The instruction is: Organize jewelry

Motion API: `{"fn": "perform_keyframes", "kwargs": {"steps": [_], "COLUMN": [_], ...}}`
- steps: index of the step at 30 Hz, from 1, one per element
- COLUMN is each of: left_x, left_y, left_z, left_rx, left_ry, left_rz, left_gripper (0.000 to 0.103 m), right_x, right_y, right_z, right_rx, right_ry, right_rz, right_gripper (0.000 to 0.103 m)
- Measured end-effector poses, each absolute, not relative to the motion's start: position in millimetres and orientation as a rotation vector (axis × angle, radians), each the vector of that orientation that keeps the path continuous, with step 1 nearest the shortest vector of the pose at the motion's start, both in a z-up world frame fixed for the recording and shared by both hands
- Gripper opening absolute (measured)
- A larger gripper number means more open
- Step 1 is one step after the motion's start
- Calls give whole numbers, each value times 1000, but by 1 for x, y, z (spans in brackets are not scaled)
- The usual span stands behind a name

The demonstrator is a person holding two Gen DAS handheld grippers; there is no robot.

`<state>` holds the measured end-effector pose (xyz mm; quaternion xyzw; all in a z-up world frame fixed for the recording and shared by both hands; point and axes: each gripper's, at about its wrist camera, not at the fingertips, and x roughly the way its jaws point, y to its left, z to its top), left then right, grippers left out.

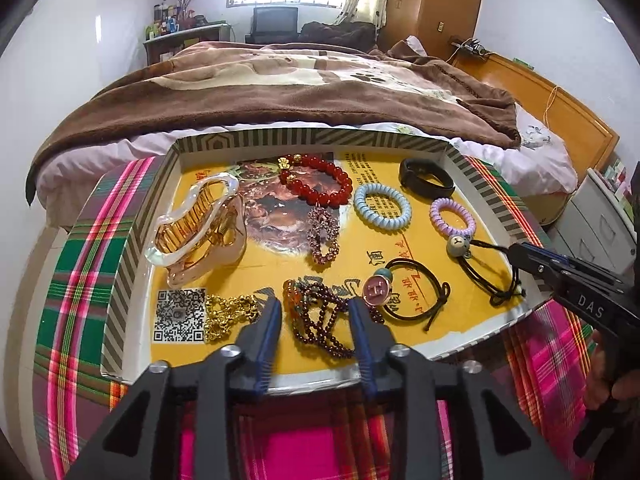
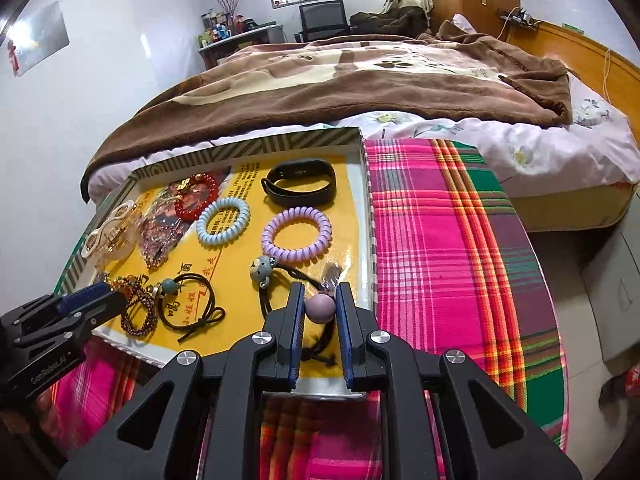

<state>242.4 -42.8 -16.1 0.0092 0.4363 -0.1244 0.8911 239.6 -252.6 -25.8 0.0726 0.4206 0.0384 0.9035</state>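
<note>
A shallow tray point(image 1: 132, 232) with a yellow floor holds the jewelry. My left gripper point(image 1: 314, 306) is open at its near edge, and a dark red bead string point(image 1: 320, 324) lies on the floor between its fingers. A gold chain point(image 1: 228, 316) lies just left of it, and a black hair tie with a pink charm point(image 1: 378, 292) just right. At the tray's near right corner point(image 2: 370, 208) my right gripper point(image 2: 320, 290) is shut on the mauve ball point(image 2: 320, 309) of a black-corded hair tie. A bear-charm hair tie point(image 2: 262, 272) lies just beyond it.
Farther back in the tray lie a clear hair claw point(image 1: 196, 228), a red bead bracelet point(image 1: 320, 184), a pink crystal piece point(image 1: 324, 236), blue point(image 1: 382, 208) and purple point(image 1: 452, 216) coil ties and a black wristband point(image 1: 426, 178). The tray sits on a plaid cloth point(image 2: 440, 240); a bed point(image 2: 360, 80) lies behind.
</note>
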Motion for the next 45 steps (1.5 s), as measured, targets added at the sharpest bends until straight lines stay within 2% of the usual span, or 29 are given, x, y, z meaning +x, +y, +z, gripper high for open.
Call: {"fn": "perform_keyframes", "kwargs": {"steps": [3,5,6,7,8,10,12,14,19,21,28,31,34,45], "left_x": [242,241,241,241,240,239,238,237,235,233,220,208,192,131], "left_y": [-43,-42,-42,-41,-41,-41,-41,-40,-39,-37,-31,-27,-23,-14], "left_z": [-16,-15,-14,-13,-13,-12,-11,-10,-7,-5,8,15,21,33], "left_rx": [18,15,10,6,7,13,12,5,6,5,3,0,-5,8], "left_ry": [906,903,901,899,900,898,898,894,891,887,859,842,824,790], "left_rz": [-257,-254,-254,-255,-253,-251,-251,-248,-237,-228,-199,-175,-164,-124], "left_gripper": [43,51,52,52,52,56,63,63,65,71,72,80,81,83], "right_x": [239,240,239,238,238,237,236,235,233,231,221,209,195,132], "right_y": [-250,-249,-248,-247,-246,-244,-242,-241,-238,-238,-232,-227,-223,-212], "right_z": [-26,-25,-24,-24,-23,-23,-21,-19,-16,-14,-6,0,8,19], "right_rx": [123,123,120,117,117,108,104,105,102,105,115,115,109,99], "right_ry": [867,866,863,860,859,859,851,847,835,831,812,794,768,722], "right_rz": [61,61,59,59,67,63,61,62,63,64,75,82,79,57], "right_gripper": [18,25,28,36,38,42,43,47,48,48,48,49,57,58]}}
